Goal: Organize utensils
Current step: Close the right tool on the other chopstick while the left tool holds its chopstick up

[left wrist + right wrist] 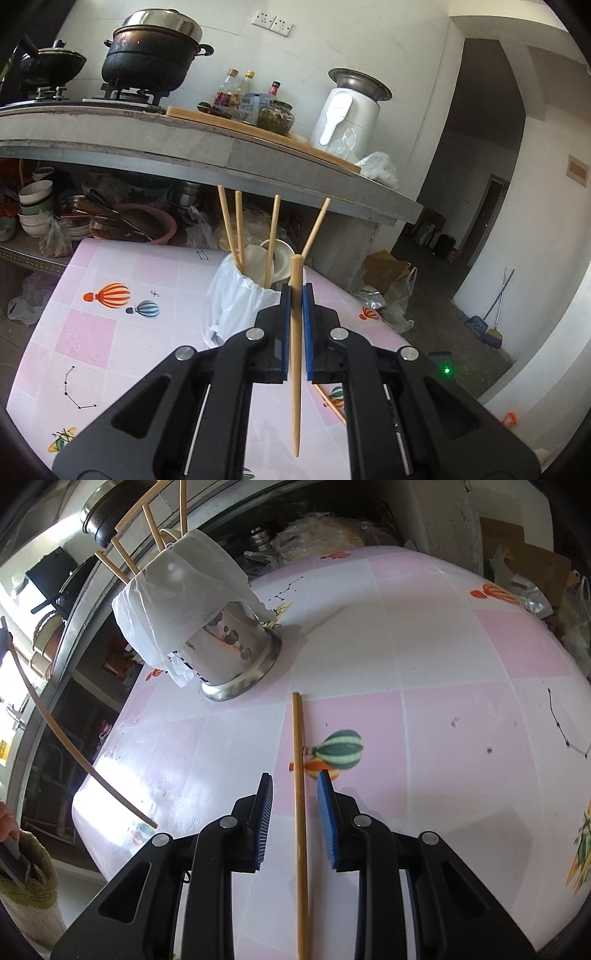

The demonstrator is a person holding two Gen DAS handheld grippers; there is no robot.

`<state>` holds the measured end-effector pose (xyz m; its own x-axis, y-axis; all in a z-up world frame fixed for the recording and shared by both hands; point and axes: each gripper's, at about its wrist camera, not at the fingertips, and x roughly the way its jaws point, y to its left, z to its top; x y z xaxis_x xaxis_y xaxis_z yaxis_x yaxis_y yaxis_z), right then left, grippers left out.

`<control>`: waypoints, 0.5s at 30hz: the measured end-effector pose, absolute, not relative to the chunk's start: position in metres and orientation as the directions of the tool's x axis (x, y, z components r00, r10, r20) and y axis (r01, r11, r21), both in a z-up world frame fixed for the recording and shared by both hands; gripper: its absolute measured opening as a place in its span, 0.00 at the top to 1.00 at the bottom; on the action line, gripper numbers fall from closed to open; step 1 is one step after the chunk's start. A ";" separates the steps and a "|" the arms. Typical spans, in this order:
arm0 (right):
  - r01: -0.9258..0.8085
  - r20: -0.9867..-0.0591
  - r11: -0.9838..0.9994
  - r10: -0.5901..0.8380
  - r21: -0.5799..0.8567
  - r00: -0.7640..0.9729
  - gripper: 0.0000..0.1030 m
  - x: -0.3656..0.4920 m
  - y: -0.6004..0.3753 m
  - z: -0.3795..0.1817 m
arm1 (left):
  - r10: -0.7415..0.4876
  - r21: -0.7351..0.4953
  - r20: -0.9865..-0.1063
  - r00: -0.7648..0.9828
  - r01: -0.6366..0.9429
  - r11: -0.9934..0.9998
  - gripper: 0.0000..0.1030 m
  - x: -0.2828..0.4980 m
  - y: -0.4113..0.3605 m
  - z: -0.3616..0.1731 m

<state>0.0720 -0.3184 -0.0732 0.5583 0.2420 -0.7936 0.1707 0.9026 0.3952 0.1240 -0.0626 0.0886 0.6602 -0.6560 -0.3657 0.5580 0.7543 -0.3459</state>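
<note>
A kitchen scene with a pink checked table (pixel 424 657) printed with hot-air balloons. In the left wrist view, the left gripper (pixel 296 295) is clamped on a bamboo chopstick (pixel 296 354), which stands nearly upright between the blue pads (pixel 284 332). Just beyond it, toward twelve o'clock, sits a metal utensil holder (pixel 229 646) draped in a white plastic bag (pixel 236 295), with four chopsticks and a pale ladle already standing in it. In the right wrist view, the right gripper (pixel 295 790) hangs over a second chopstick (pixel 300 812) lying flat on the table, its jaws apart on either side, not touching it. The step in hand appears to be carrying the held chopstick to the holder; next it likely needs lifting over the rim, tip downward, then releasing.
</note>
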 end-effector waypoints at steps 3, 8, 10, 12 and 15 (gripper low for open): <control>0.145 -0.799 0.918 0.235 0.370 0.554 0.76 0.087 -0.315 -0.075 | -0.645 -0.345 -0.364 0.672 0.546 0.763 0.95 0.125 -0.057 0.089; 0.114 -0.819 0.945 0.202 0.308 0.537 0.76 0.109 -0.307 -0.080 | -0.633 -0.352 -0.371 0.679 0.528 0.773 0.95 0.128 -0.050 0.086; 0.099 -0.828 0.955 0.186 0.278 0.529 0.76 0.117 -0.302 -0.082 | -0.631 -0.356 -0.373 0.680 0.523 0.775 0.95 0.130 -0.048 0.085; 0.090 -0.839 0.966 0.162 0.242 0.520 0.76 0.125 -0.297 -0.085 | -0.629 -0.358 -0.373 0.682 0.519 0.776 0.95 0.131 -0.046 0.085; 0.074 -0.855 0.978 0.133 0.195 0.501 0.76 0.134 -0.291 -0.088 | -0.627 -0.359 -0.373 0.683 0.517 0.777 0.95 0.132 -0.045 0.084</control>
<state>0.1341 -0.2906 -0.0885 0.5010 0.1329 -0.8552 0.0737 0.9780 0.1952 0.1317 -0.0446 0.0842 0.6833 -0.6275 -0.3733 0.5173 0.7769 -0.3590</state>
